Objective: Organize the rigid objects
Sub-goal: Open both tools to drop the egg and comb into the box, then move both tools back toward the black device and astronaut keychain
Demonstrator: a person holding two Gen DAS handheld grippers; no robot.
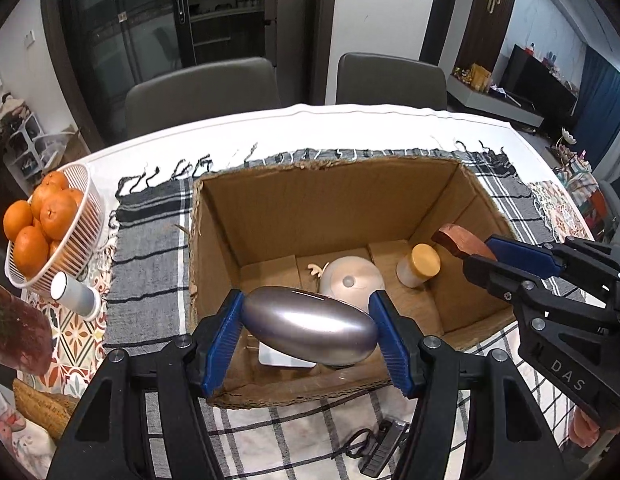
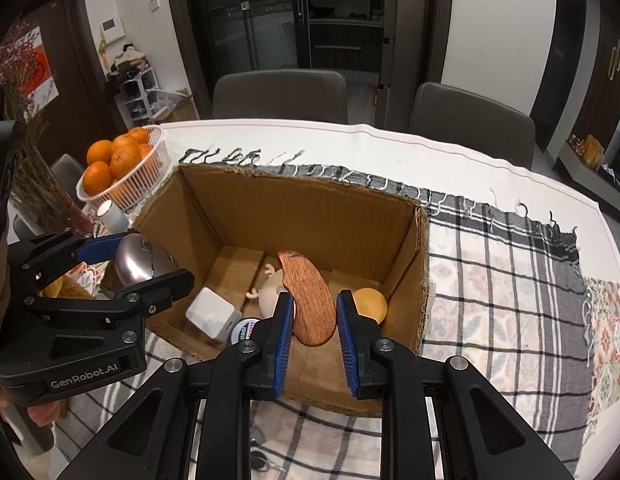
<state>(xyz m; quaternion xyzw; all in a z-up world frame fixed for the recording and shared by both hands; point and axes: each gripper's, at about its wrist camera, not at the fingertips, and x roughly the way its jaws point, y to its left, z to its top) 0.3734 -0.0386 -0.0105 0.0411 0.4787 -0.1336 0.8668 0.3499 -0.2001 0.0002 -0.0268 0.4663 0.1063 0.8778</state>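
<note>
An open cardboard box (image 1: 310, 208) (image 2: 294, 208) stands on the checked cloth. My left gripper (image 1: 306, 298) (image 2: 156, 258) is shut on a silver egg-shaped object (image 1: 310, 330) (image 2: 138, 258), held over the box's near left part. My right gripper (image 2: 314, 298) (image 1: 476, 252) is shut on a curved reddish-brown wooden piece (image 2: 306, 292) (image 1: 454, 238) above the box's right side. Inside the box lie a pale round lidded item with antlers (image 1: 352, 280), a jar with a yellow lid (image 1: 420, 264) (image 2: 370, 302), a white cube (image 2: 210, 314) and a small labelled tin (image 2: 244, 328).
A white basket of oranges (image 1: 50, 232) (image 2: 126, 168) and a white cylinder (image 1: 74, 294) sit left of the box. A black key fob (image 1: 380, 444) lies on the cloth at the near edge. Two grey chairs (image 1: 202, 88) stand behind the table.
</note>
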